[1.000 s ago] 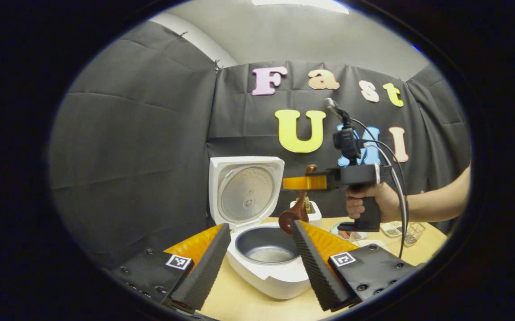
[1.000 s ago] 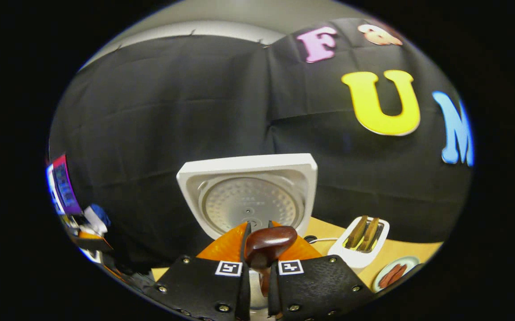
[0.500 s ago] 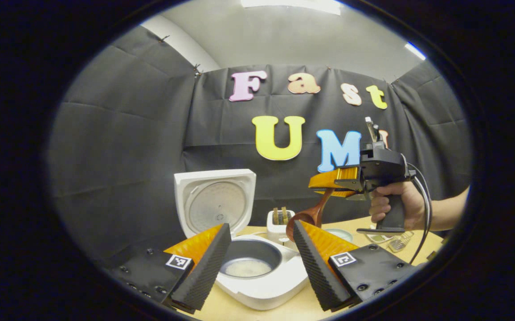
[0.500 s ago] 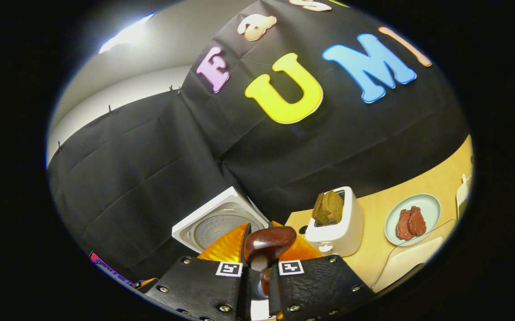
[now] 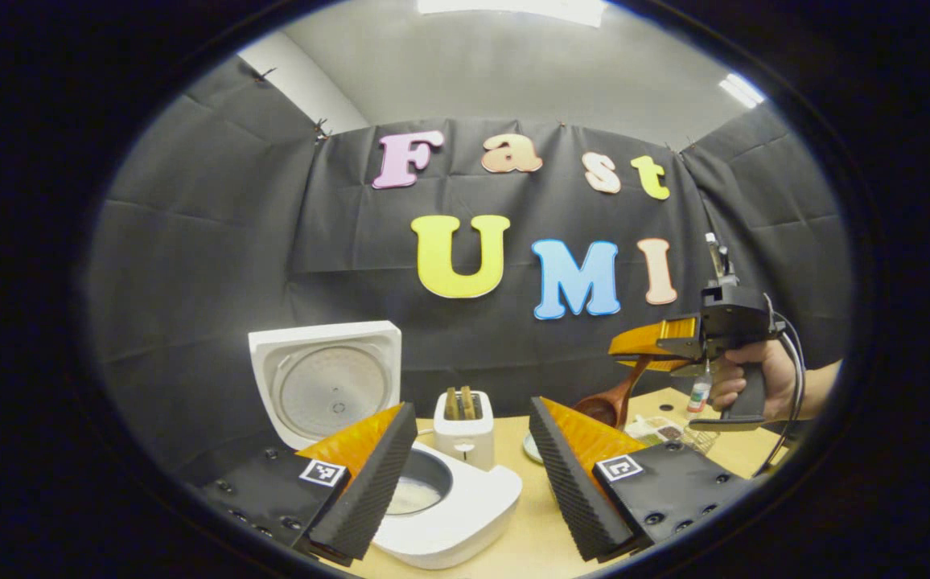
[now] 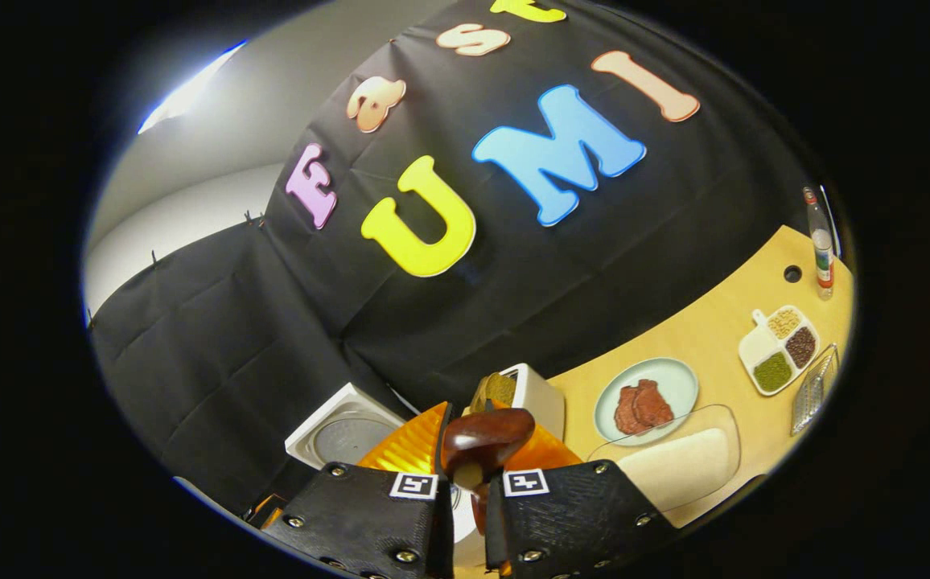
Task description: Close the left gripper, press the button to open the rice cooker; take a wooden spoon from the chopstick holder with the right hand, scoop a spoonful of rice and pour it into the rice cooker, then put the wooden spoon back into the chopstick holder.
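The white rice cooker (image 5: 465, 511) stands with its lid (image 5: 324, 384) raised, and some white rice lies in the pot (image 5: 421, 492). My left gripper (image 5: 471, 406) hovers open just before the cooker, with nothing between its fingers. To the right, a hand (image 5: 742, 378) holds my right gripper (image 5: 626, 347) above the table. It is shut on the handle of the dark wooden spoon (image 5: 606, 404), whose bowl hangs down. The spoon's handle end (image 6: 485, 434) sticks up between the right gripper (image 6: 467, 418) fingers. A clear dish of rice (image 6: 682, 465) lies just ahead on the right, and a wire holder (image 6: 809, 392) stands farther right.
A white toaster (image 5: 465, 426) with two slices stands behind the cooker. A plate (image 6: 678, 374) of meat, a divided tray (image 6: 779, 347) of beans and a small bottle (image 6: 820, 249) sit on the wooden table (image 6: 722, 322). Black cloth closes off the back.
My right gripper has carried the spoon rightward, away from above the cooker pot toward the table's right side. The left gripper view has swung right, and that gripper stays open.
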### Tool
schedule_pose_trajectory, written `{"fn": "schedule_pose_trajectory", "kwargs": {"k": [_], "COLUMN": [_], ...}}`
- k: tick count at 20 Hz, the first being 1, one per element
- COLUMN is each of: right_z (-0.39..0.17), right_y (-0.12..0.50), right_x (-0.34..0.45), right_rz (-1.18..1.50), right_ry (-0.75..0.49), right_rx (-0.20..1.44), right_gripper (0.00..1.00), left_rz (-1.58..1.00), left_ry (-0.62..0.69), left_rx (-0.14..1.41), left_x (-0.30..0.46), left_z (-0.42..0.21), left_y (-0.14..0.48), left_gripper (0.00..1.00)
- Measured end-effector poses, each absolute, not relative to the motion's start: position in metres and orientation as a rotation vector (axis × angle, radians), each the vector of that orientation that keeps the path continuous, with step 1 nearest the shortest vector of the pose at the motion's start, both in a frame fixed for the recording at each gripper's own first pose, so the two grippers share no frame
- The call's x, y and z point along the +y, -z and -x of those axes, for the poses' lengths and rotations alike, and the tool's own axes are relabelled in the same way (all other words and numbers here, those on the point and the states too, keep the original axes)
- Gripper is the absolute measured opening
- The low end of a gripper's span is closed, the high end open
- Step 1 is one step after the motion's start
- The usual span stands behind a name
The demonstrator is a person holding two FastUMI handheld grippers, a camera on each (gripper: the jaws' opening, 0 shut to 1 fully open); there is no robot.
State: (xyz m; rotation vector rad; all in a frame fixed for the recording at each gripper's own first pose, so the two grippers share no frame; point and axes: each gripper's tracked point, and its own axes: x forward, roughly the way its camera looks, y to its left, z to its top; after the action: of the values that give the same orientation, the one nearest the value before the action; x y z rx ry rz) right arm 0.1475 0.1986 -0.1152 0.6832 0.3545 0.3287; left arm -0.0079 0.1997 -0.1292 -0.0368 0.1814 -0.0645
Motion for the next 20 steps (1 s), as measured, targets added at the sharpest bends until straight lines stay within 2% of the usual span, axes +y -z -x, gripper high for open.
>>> {"fn": "schedule_pose_trajectory", "kwargs": {"k": [1, 2, 9, 16, 19, 20], "right_z": [-0.152, -0.151, -0.128, -0.105, -0.102, -0.102], "right_y": [0.113, 0.114, 0.134, 0.162, 0.175, 0.179], "right_x": [0.181, 0.164, 0.051, -0.032, -0.070, -0.082], "right_rz": [-0.682, -0.684, -0.688, -0.645, -0.600, -0.593], "right_ry": [-0.309, -0.286, -0.122, 0.020, 0.090, 0.111], "right_rx": [0.351, 0.352, 0.335, 0.347, 0.346, 0.346], "right_gripper": [0.15, 0.15, 0.15, 0.15, 0.16, 0.16], "left_rz": [0.037, 0.036, 0.026, 0.064, 0.055, 0.045], "left_ry": [0.076, 0.086, 0.152, 0.155, 0.158, 0.159], "left_rx": [0.187, 0.190, 0.182, 0.174, 0.176, 0.178], "left_x": [0.192, 0.184, 0.130, 0.083, 0.066, 0.062], "left_z": [0.006, 0.003, -0.008, -0.017, -0.016, -0.014], "left_y": [0.129, 0.129, 0.114, 0.100, 0.095, 0.092], "left_gripper": [1.00, 0.92, 0.92, 0.92, 1.00, 0.98]}}
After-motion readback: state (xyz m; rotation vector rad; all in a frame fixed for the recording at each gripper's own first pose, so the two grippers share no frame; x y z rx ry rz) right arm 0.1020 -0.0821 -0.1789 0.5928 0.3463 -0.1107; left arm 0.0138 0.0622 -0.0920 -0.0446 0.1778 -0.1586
